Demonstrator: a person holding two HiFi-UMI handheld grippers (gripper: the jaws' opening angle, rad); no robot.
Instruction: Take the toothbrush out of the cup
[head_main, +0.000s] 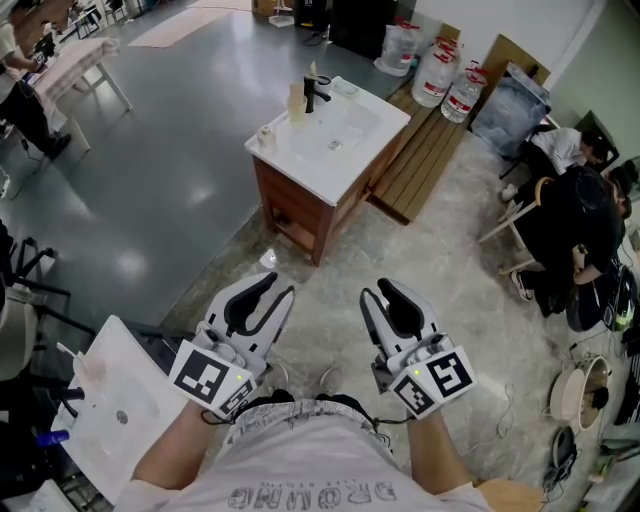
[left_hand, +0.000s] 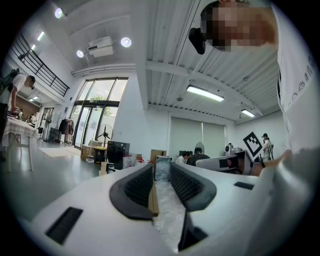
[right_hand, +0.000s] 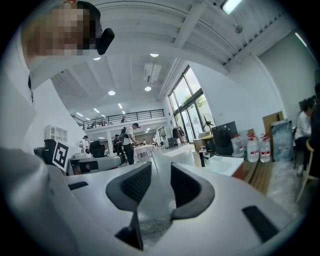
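A pale cup (head_main: 297, 104) stands at the back left of a white washbasin (head_main: 355, 150), beside a black tap (head_main: 312, 92). A thin pale stick rises from the cup; it is too small to tell as a toothbrush. The basin sits on a brown wooden cabinet (head_main: 300, 210), well ahead of both grippers. My left gripper (head_main: 278, 287) and right gripper (head_main: 375, 290) are held side by side close to my body, above the floor. Both are open with nothing between the jaws. The left gripper view (left_hand: 161, 167) and the right gripper view (right_hand: 161, 167) show bare gaps. The basin (right_hand: 232, 165) shows at the right.
Several large water bottles (head_main: 440, 70) stand behind the cabinet next to a wooden pallet (head_main: 425, 150). People sit on chairs at the right (head_main: 575, 210). A second white basin (head_main: 120, 410) lies at my lower left. A white table (head_main: 80, 60) stands far left.
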